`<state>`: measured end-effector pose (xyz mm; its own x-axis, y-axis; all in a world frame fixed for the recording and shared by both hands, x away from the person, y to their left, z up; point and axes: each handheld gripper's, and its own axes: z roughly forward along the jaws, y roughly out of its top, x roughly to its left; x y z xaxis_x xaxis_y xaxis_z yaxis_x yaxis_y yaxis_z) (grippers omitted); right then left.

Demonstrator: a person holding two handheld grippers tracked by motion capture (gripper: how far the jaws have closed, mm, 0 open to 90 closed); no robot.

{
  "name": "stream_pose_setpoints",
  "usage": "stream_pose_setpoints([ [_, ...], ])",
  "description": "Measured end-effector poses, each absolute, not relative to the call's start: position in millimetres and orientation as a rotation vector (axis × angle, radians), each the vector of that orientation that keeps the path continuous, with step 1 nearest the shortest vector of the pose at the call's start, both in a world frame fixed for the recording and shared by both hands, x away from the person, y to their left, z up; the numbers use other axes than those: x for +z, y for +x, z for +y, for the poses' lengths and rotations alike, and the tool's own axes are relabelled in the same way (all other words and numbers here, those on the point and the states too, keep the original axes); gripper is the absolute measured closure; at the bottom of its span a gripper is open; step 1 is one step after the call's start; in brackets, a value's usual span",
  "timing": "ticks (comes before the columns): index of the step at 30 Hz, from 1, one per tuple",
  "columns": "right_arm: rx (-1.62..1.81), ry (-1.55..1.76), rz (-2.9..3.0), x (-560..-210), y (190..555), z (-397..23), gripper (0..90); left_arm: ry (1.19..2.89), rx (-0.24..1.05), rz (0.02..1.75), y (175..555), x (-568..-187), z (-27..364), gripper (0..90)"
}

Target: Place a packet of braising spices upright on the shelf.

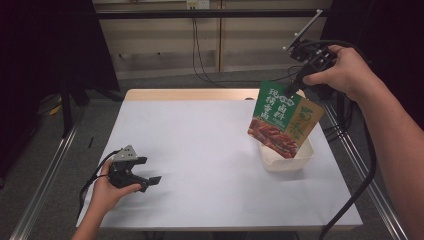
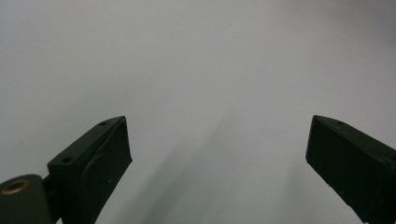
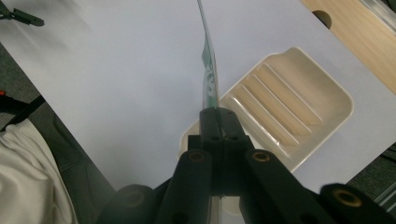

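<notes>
Your right gripper [image 1: 295, 89] is raised over the tray [image 1: 287, 161], jaws clamped on the pouch's top edge.
The green-and-tan sauce pouch [image 1: 282, 120] hangs tilted, its lower end inside the cream tray; your left gripper [image 1: 150, 181] rests low on the table [image 1: 200, 150], jaws wide apart and empty.

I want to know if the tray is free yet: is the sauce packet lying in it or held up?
Held up: the right gripper pinches the packet by its top edge, hanging it over the white tray.

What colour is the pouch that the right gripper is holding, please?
The pouch is mostly green and tan, with a reddish food picture; the high view shows it best.
</notes>
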<state>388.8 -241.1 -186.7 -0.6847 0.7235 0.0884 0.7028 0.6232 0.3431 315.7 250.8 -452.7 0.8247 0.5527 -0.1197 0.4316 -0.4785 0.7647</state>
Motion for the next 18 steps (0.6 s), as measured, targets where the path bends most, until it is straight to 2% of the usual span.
stream_pose_setpoints([
  [18,0.514,1.237,2.787,-190,383,-257,90.0,2.144,0.182,0.729,315,-452,251,6.3],
])
